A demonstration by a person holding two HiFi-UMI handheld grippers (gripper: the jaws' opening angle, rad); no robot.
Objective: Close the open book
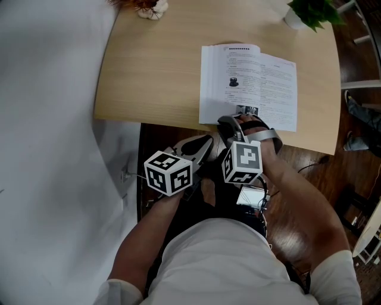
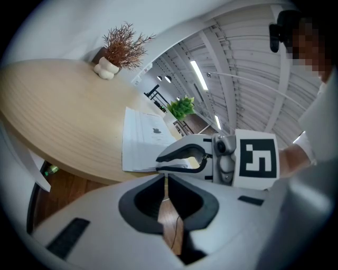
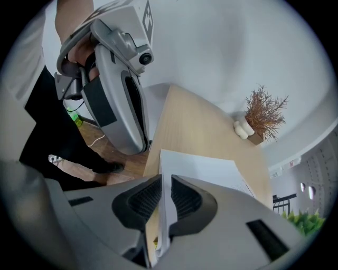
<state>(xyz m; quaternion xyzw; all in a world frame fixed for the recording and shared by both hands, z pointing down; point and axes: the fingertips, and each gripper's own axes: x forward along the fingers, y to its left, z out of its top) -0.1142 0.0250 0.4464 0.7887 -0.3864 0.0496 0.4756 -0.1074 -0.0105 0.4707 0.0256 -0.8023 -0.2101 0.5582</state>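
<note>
The open book [image 1: 250, 77] lies flat on the light wooden table [image 1: 155, 71], white printed pages up. My right gripper [image 1: 235, 121] points steeply down at the book's near edge. In the right gripper view the right gripper [image 3: 166, 178] is shut on a thin stack of the book's pages [image 3: 200, 169], which run up between the ribbed pads. My left gripper [image 1: 208, 140] hangs just off the table's near edge, left of the right one. Its jaws [image 2: 166, 176] are shut with nothing between them. The book [image 2: 142, 137] lies ahead of it, behind the right gripper [image 2: 179, 161].
A pale vase of dried twigs [image 1: 152, 9] stands at the table's far left, and a white pot with a green plant [image 1: 297, 16] at the far right. Dark wooden floor with cables [image 1: 309, 173] lies below the near edge. A white wall is on the left.
</note>
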